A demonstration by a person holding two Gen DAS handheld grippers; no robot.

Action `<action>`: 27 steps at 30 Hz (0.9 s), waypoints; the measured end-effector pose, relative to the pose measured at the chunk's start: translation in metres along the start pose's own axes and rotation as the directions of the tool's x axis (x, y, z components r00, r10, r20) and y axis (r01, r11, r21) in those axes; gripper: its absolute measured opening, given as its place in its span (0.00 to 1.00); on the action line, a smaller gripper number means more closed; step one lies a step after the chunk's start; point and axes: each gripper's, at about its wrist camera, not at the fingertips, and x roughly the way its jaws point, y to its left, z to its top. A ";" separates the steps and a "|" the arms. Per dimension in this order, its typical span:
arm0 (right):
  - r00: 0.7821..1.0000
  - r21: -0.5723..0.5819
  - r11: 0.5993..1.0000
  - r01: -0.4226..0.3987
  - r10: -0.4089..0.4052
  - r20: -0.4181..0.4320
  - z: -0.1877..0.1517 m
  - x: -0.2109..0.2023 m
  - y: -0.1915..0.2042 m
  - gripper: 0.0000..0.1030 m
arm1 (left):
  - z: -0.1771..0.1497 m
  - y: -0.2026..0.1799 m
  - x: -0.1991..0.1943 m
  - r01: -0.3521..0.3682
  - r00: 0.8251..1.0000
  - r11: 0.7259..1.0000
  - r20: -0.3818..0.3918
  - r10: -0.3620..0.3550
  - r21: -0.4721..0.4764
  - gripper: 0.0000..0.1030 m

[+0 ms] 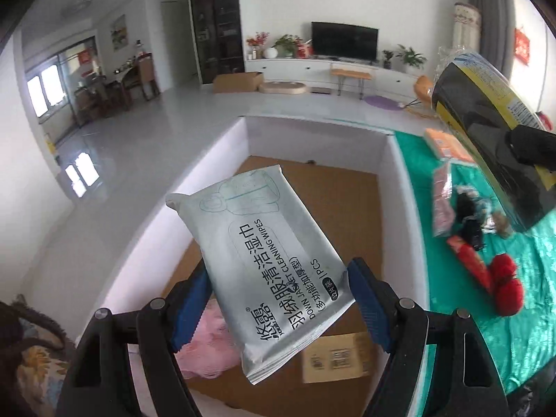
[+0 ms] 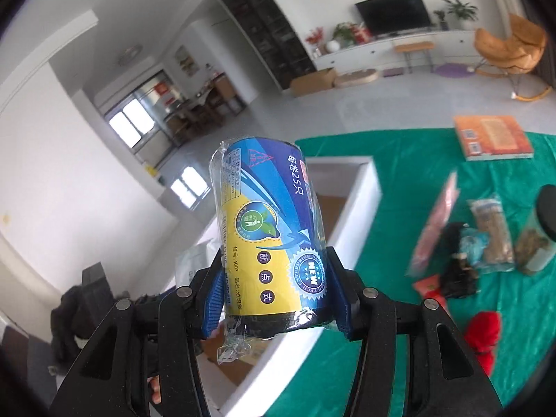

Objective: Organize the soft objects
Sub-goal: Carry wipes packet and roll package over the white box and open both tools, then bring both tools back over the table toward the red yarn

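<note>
Glossy flat wipes pack (image 1: pixel 267 271) clamped in left gripper (image 1: pixel 278 312); right gripper (image 2: pixel 274 299) clamps crinkly, seemingly plastic-wrapped roll (image 2: pixel 271 232).

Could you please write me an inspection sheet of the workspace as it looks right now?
Surface: green cloth beside a white-walled box with a cardboard floor.
Job's things: wipes pack in the left gripper, above the box; bag roll in the right gripper; pink fluffy item already in the box.
Clutter: on the cloth, an orange book, red yarn, a pink packet, a black item, a lidded jar.
Grippers: both sets of jaws closed on their items.
Cables: nothing seen.
Surroundings: living room with TV, plants, orange chair, cardboard carton on the floor.
</note>
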 end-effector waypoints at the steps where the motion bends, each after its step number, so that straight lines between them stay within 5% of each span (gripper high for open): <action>1: 1.000 -0.018 1.000 -0.008 0.008 -0.027 -0.006 0.012 0.008 0.59 | -0.006 0.003 0.003 -0.054 0.999 0.999 -0.007 0.054 0.007 0.77; 5: 0.999 -0.040 0.999 0.001 -0.003 -0.037 -0.018 0.021 0.015 0.69 | -0.011 0.004 0.013 -0.124 0.992 0.992 -0.001 0.124 0.029 0.88; 13: 0.983 0.044 0.982 0.181 -0.182 0.015 -0.041 -0.013 -0.046 0.71 | -0.006 -0.028 0.008 -0.076 0.997 0.995 0.032 0.074 0.063 0.91; 18: 0.949 0.134 0.942 0.306 -0.313 0.031 -0.073 -0.041 -0.104 0.71 | -0.006 -0.057 0.001 -0.020 0.999 0.994 0.044 0.015 0.106 0.97; 21: 0.898 0.189 0.889 0.418 -0.435 0.060 -0.099 -0.066 -0.145 0.71 | -0.008 -0.075 -0.008 0.063 0.997 0.992 0.048 -0.068 0.113 0.97; 27: 0.730 0.320 0.704 0.634 -0.681 0.052 -0.175 -0.107 -0.228 0.71 | -0.020 -0.139 -0.031 0.311 0.946 0.930 0.027 -0.322 0.195 0.98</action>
